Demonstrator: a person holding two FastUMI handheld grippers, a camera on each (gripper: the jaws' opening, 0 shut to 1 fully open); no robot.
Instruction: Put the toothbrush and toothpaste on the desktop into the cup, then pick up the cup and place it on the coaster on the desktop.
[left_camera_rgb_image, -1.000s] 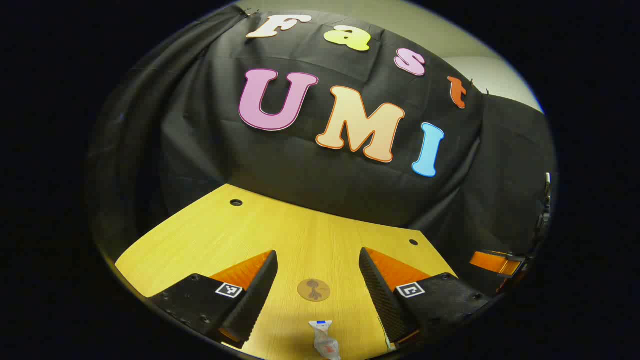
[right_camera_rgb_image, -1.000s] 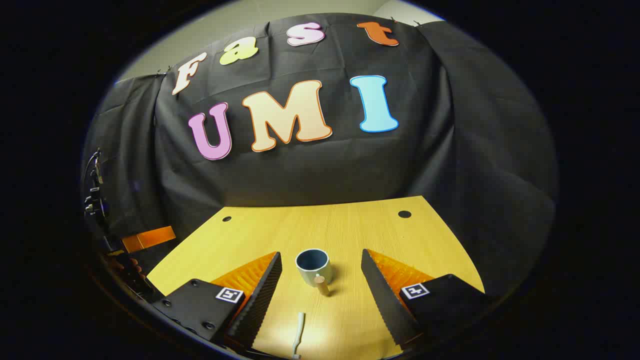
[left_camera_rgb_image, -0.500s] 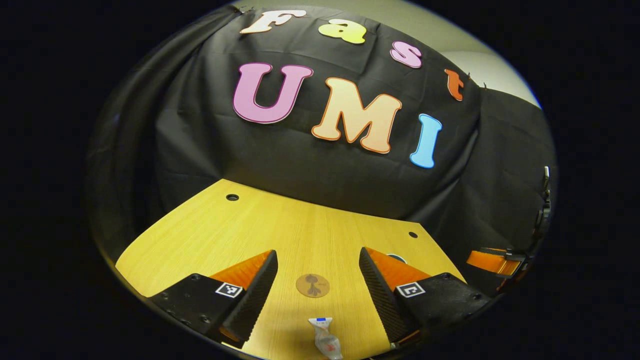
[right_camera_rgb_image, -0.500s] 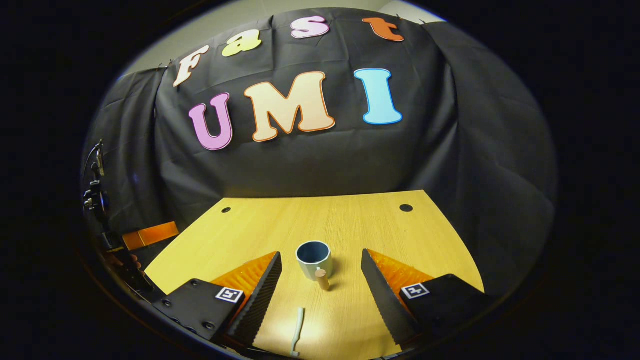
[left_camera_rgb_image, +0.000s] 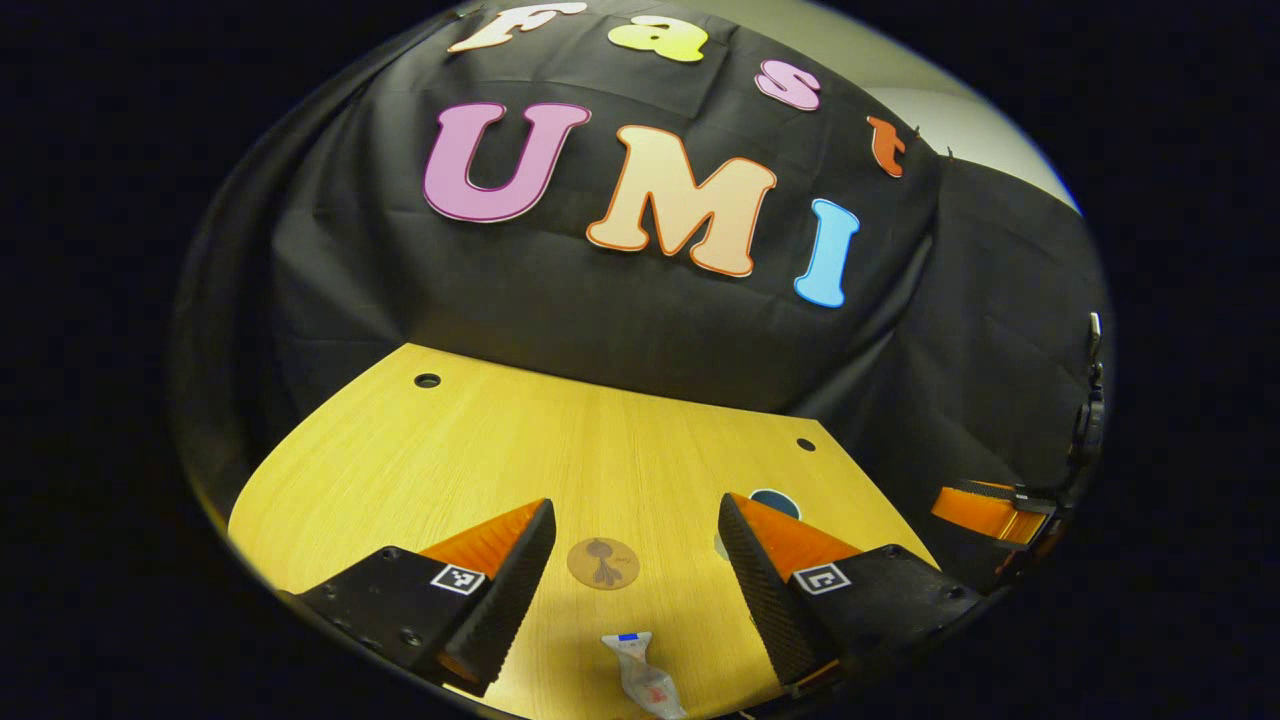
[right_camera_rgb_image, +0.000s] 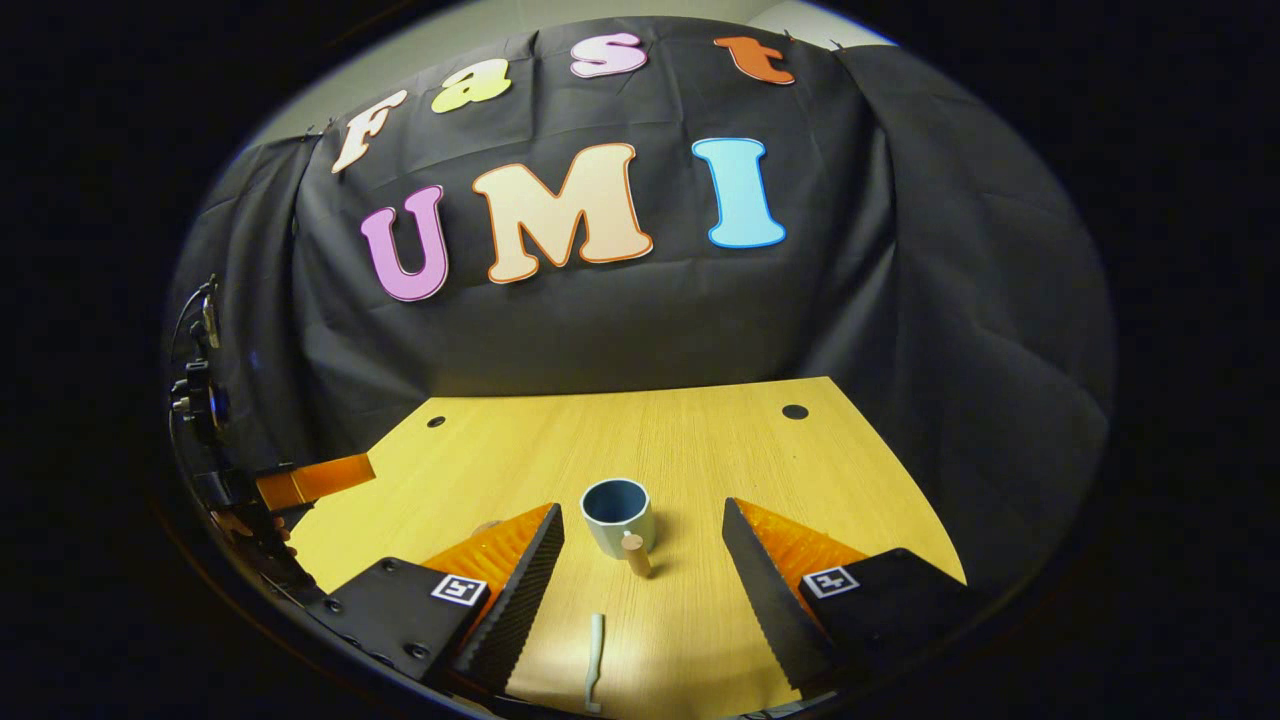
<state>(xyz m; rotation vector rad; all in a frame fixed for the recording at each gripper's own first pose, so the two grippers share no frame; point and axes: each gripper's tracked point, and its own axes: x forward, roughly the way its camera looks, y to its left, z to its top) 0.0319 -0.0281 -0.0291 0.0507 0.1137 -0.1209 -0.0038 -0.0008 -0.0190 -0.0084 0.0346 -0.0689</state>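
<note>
Since a second ago both of our views have shifted: in the left gripper view the coaster (left_camera_rgb_image: 603, 563) now sits higher and a little further left between the fingers, and the cup's (left_camera_rgb_image: 772, 501) dark rim has come into sight behind the right-hand finger; in the right gripper view the cup (right_camera_rgb_image: 617, 515) has drifted slightly up and left.

We see the toothpaste (left_camera_rgb_image: 640, 677) lying flat on the desktop (left_camera_rgb_image: 480, 450), near the bottom edge of the left gripper view, its capped end pointing away from us toward the coaster, apart from it. The toothbrush (right_camera_rgb_image: 594, 672) lies flat too, low in the right gripper view, its length running toward the cup without touching it. The cup stands upright and empty, with its wooden handle (right_camera_rgb_image: 634, 554) pointing toward us.

Our left gripper (left_camera_rgb_image: 637, 590) hangs above the desktop with its jaws spread wide and nothing between them; the toothpaste and coaster both show in the gap below. Our right gripper (right_camera_rgb_image: 645, 598) is likewise spread wide and bare, framing the cup and toothbrush.

At the far left of the right gripper view we make out the other gripper (right_camera_rgb_image: 300, 482) with part of a hand (right_camera_rgb_image: 250, 525) beneath it.
</note>
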